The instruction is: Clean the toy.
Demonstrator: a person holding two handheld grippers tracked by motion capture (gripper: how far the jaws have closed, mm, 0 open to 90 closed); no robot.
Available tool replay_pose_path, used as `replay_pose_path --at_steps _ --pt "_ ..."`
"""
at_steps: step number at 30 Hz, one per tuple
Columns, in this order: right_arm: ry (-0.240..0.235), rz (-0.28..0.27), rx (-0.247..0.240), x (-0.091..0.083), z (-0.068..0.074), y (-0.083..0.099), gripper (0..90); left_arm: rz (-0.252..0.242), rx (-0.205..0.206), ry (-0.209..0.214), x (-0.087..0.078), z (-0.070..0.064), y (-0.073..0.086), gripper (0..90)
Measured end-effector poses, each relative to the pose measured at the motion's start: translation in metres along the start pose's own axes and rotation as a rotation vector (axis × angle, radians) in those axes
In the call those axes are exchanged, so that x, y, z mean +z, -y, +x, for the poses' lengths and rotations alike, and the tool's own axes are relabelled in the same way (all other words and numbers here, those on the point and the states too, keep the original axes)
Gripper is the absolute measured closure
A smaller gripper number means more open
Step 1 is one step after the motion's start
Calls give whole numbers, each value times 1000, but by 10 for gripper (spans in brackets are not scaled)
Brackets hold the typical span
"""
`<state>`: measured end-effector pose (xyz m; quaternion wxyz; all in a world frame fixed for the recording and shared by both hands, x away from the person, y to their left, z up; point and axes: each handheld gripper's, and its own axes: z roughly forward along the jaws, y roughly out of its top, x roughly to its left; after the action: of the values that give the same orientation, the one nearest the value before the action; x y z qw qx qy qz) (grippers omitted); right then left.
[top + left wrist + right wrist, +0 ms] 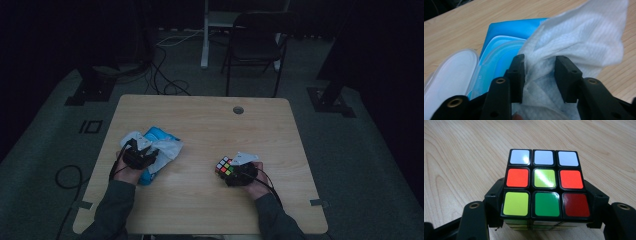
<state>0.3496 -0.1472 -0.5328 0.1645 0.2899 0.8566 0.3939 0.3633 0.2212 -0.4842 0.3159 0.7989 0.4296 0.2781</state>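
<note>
While the wipe [579, 37] hangs pinched in the left hand-held gripper [540, 75] above its blue pack [506, 32] near the desk's left edge, the cube [546, 185] sits clamped in the right hand-held gripper [546, 220], right of centre toward the near edge. Step, likely: wipe drawn, cube not yet cleaned. Next: bring the two together. Bare desk [200, 115] between them; far half open.

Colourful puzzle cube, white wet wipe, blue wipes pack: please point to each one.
Colourful puzzle cube [545, 182], right gripper view, centre yellow-green sticker.
White wet wipe [584, 37], left gripper view, raised upper fold.
Blue wipes pack [509, 30], left gripper view, bare blue top.
</note>
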Motion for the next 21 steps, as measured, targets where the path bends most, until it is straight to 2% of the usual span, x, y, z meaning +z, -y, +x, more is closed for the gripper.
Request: replay_pose_path --at_steps 5,7,16,19,21 --pt "2 -1 0 0 0 0 336 -19 -40 33 -3 7 -1 633" --pt "1 0 1 0 0 0 336 -25 -43 43 -4 8 -2 634" --pt "1 0 4 0 -1 1 337 -2 -33 36 7 9 -9 768" --pt "0 -1 5 0 -1 1 337 -1 -26 13 8 6 -11 848" --pt "0 -1 4 0 -1 1 337 -6 -38 16 9 7 -13 847"
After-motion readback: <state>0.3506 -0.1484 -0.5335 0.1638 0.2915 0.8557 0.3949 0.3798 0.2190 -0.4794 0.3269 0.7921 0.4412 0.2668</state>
